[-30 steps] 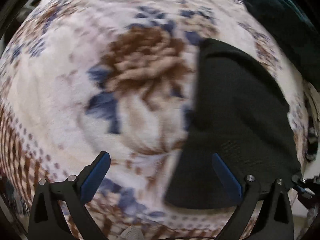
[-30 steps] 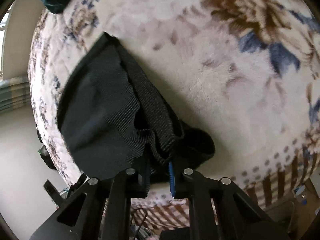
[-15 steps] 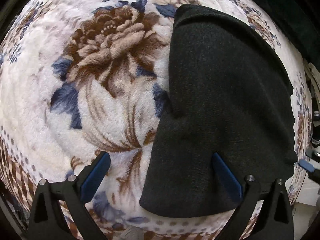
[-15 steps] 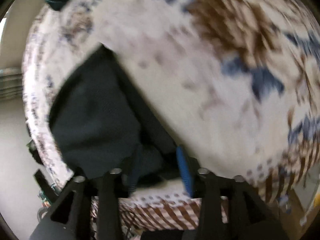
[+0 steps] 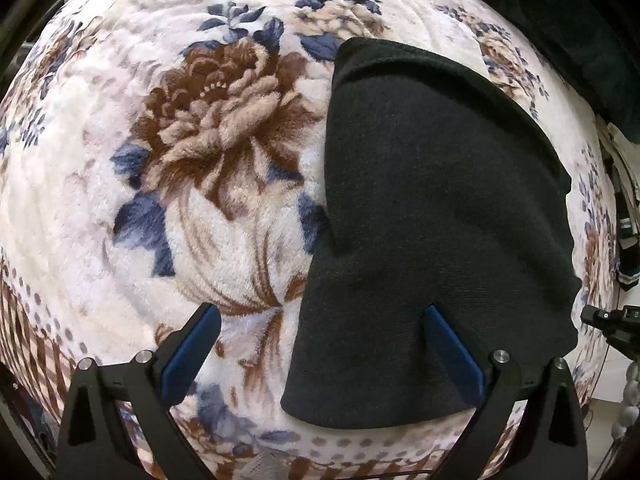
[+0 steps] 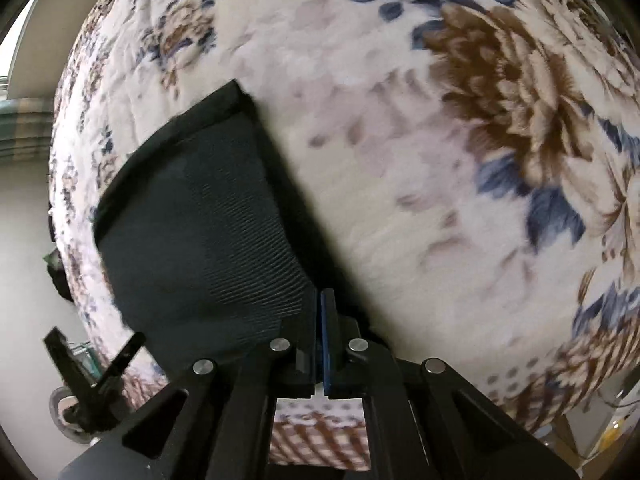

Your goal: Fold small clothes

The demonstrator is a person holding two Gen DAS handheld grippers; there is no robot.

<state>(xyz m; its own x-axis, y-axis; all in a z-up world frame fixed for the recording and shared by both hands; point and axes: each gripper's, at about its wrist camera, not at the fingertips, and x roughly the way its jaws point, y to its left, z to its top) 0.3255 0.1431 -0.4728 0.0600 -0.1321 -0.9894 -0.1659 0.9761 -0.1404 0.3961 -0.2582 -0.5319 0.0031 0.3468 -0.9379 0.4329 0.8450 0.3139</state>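
A black knit garment [image 5: 436, 216] lies flat on a floral fleece blanket [image 5: 200, 160], filling the right half of the left wrist frame. The left gripper [image 5: 320, 344] hangs over it at the bottom of the frame, fingers spread wide and holding nothing, its right blue pad [image 5: 452, 348] above the cloth. In the right wrist view, the right gripper [image 6: 319, 320] at lower center has its fingers pressed together beside the garment's [image 6: 200, 232] near corner; whether cloth is pinched cannot be told.

Both grippers [image 5: 322, 348] [image 6: 319, 312]: black frames w/ silver screws, blue finger pads [image 5: 452, 350].
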